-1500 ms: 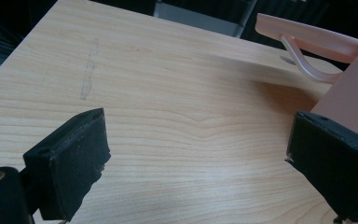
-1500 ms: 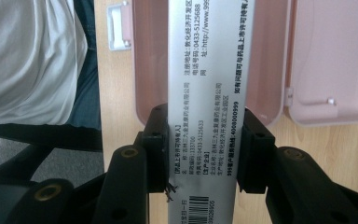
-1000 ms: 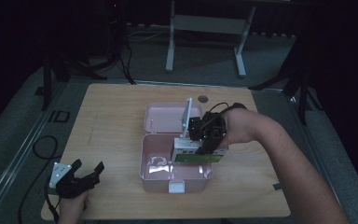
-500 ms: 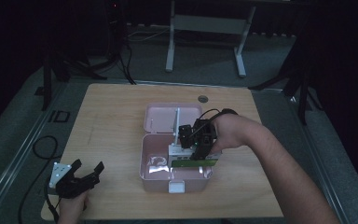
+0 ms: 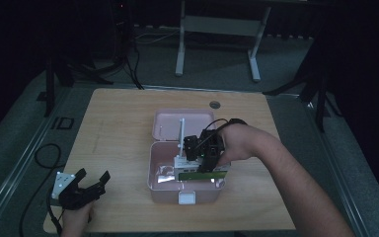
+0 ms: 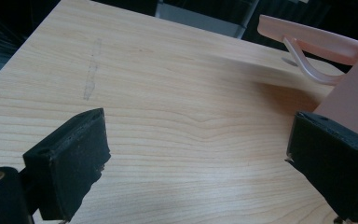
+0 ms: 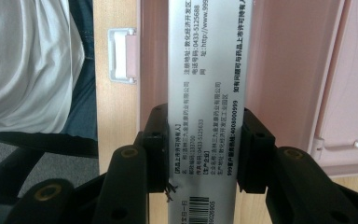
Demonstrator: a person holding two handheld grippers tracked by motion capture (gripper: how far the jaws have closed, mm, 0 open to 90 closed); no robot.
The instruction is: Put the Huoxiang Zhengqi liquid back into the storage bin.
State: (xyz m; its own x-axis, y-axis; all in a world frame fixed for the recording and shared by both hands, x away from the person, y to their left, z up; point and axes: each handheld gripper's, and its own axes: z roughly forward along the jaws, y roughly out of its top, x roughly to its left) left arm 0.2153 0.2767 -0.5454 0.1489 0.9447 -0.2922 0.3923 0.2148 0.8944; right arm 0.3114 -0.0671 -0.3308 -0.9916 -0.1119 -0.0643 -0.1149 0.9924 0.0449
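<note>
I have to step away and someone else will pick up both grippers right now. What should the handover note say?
Right gripper: shut on a carton with printed text, held over the open pink box at its right half, near the front.
Left gripper: open, holding nothing, resting on the table near the front left corner, apart from the box.
Box: lid laid back, white latch at the front; something pale lies in its left half, too dim to identify.
Done: carton brought to the box.
Left: probably lower it in, release, then shut the lid.
</note>
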